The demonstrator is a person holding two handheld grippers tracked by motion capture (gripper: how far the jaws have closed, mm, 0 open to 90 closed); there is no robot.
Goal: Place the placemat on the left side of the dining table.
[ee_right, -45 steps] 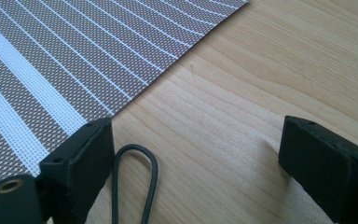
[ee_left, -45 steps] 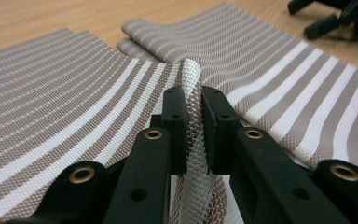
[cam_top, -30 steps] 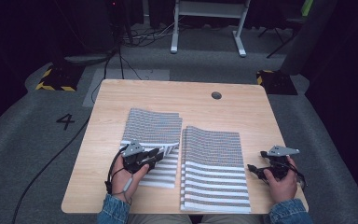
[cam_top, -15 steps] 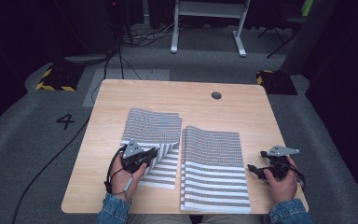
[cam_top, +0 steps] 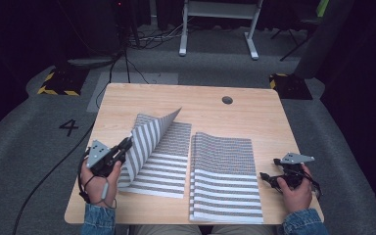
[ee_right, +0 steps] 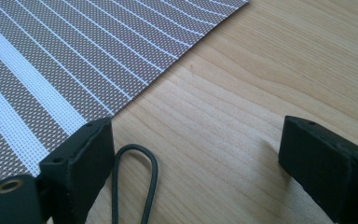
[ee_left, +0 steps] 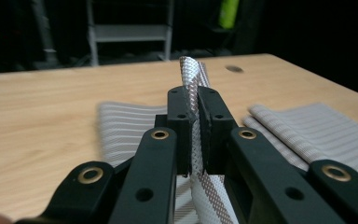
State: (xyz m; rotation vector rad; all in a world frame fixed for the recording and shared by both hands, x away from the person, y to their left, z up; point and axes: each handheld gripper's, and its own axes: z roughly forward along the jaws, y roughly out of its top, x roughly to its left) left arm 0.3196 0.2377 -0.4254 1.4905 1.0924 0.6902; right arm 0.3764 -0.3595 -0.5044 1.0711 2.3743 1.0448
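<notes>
a: what's different from a second ago?

b: the left gripper (cam_top: 123,147) has clamped onto the near left corner of the left placemat (cam_top: 164,156) and lifted it. earlier that mat lay flat; now its left edge stands up and curls over toward the right placemat (cam_top: 225,178), showing its striped underside. in the left gripper view the jaws are pressed tight on the woven fabric (ee_left: 193,93)

a: so a fold has begun?

b: i'd judge so, the mat looks set to be folded over itself or onto the one beside it. the rest of it rests flat just left of the right placemat

a: and the other hand?

b: the right gripper (cam_top: 269,177) hasn't moved, it sits just right of the right placemat's edge, jaws wide apart on bare wood, holding nothing; a thin dark cord loop (ee_right: 135,182) lies between them

a: the surface, the room?

b: a pale wooden table (cam_top: 254,117) with a round cable hole (cam_top: 227,100) beyond the right placemat. around it grey carpet marked with a 4 (cam_top: 69,127), a white stand (cam_top: 219,24) behind, all dim
</notes>
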